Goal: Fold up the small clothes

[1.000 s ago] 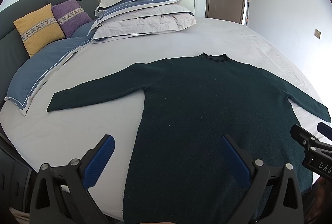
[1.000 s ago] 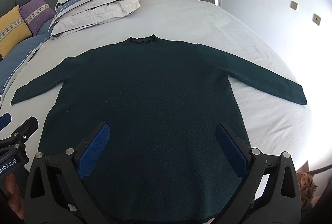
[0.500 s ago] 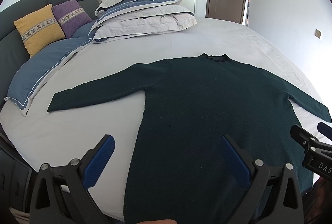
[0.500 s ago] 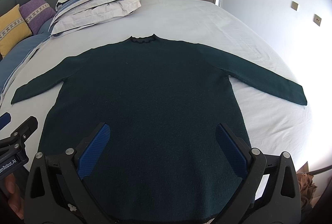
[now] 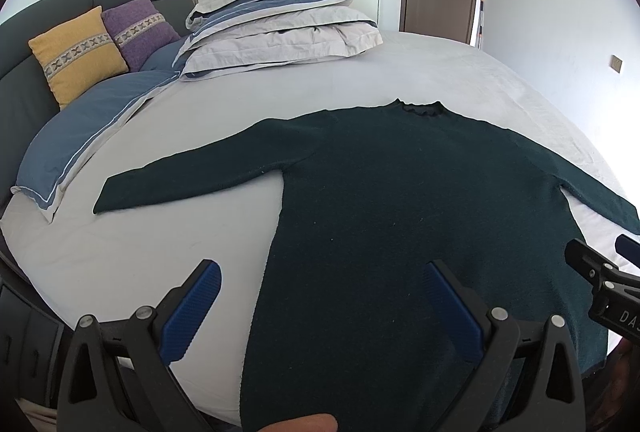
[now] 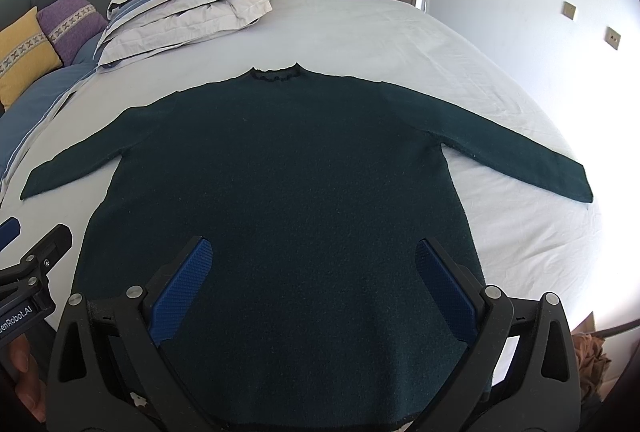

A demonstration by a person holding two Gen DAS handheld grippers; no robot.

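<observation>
A dark green long-sleeved sweater (image 5: pixel 400 207) lies flat on the white bed sheet (image 5: pixel 320 87), collar away from me, both sleeves spread out; it also shows in the right wrist view (image 6: pixel 288 167). My left gripper (image 5: pixel 320 272) is open and empty, held above the sweater's lower left edge. My right gripper (image 6: pixel 312 252) is open and empty, held above the middle of the sweater near its hem. Each gripper shows at the edge of the other's view, the right one (image 5: pixel 600 272) and the left one (image 6: pixel 32 244).
A folded duvet and pillows (image 5: pixel 280 27) are stacked at the head of the bed. A yellow cushion (image 5: pixel 76 55) and a purple cushion (image 5: pixel 140 27) lean on the grey headboard. A blue pillow (image 5: pixel 80 143) lies at the left. The bed edge is near me.
</observation>
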